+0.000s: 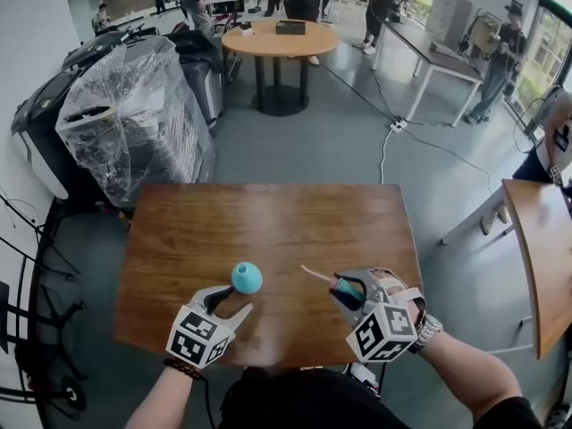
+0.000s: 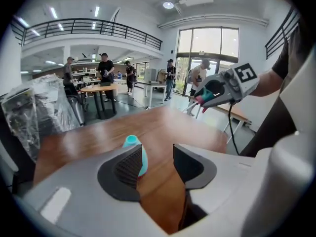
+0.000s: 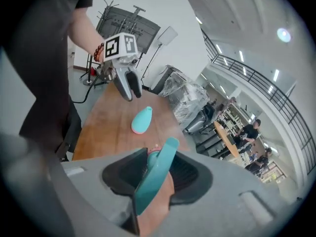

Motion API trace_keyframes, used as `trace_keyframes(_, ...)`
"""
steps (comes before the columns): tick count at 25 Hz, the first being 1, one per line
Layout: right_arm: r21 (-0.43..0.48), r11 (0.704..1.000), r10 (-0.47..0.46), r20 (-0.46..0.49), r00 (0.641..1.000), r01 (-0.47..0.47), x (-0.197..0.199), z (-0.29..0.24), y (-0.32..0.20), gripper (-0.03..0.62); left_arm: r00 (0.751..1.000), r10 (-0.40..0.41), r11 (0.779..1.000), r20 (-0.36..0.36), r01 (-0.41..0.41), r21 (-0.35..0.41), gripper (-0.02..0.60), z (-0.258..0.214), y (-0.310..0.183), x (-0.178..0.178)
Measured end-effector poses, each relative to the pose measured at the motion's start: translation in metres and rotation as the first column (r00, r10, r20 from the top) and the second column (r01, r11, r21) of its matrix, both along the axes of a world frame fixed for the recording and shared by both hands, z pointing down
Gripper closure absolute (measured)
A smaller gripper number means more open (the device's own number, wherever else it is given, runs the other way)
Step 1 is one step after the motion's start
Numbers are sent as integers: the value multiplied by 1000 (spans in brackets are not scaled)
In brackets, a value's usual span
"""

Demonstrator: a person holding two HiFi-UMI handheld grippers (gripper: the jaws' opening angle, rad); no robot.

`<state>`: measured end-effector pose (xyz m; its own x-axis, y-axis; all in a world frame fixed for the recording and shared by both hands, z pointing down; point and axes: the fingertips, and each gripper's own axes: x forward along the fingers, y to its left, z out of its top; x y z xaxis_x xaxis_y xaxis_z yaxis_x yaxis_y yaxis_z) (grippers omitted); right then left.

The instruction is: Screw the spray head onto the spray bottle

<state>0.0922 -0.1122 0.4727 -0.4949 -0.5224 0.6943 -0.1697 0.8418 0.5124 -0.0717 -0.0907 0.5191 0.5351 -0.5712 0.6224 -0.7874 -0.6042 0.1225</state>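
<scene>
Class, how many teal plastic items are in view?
2: the teal plastic spray bottle on the brown wooden table; the teal spray head clamped in the right hand-held gripper.

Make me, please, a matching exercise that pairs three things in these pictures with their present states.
1. small teal plastic spray bottle
2. teal plastic spray head
3. left gripper

A. clamped between the jaws of the right gripper
B. jaws apart, gripping nothing
C. standing free on the brown wooden table

Pairs: 1-C, 2-A, 3-B.
</scene>
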Motion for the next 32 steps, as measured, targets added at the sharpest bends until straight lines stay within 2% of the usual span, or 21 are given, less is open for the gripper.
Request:
trace_keyframes(3,-41,999,28,32,999,-27,-21,-11,-1,470,999,-31,999,28,30,31,332,15,-15,-21)
trace_keyframes(5,-74,996,47,58,997,-43,-37,-21,0,470,999,-19,999,31,18,39,298,26,-24,-25)
trace_keyframes(8,-126,990,77,102,992,-64,-60,-36,5,470,999,32,999,33,-33,29,253,47,-35,-23)
trace_keyframes(12,-182,980,110,134,985,-85,-85,-48,11,470,986,129,991,105,-132,18,177,82,-45,-19)
trace_keyframes(14,-193,976,126,129,984,-100,-91,-50,12,470,977,171,985,130,-172,-8,164,101,-48,-15)
trace_keyframes(21,-222,965,164,102,981,-138,-104,-46,16,470,955,246,968,167,-250,3,156,133,-58,-9)
trace_keyframes(26,-242,959,174,91,980,-148,-111,-46,15,470,949,266,961,171,-275,33,152,136,-65,1)
trace_keyframes(28,-244,959,172,87,981,-146,-113,-46,14,470,945,273,958,180,-284,40,170,136,-66,3)
trace_keyframes(32,-241,961,155,76,985,-133,-117,-46,14,470,929,293,948,225,-313,58,176,130,-64,4)
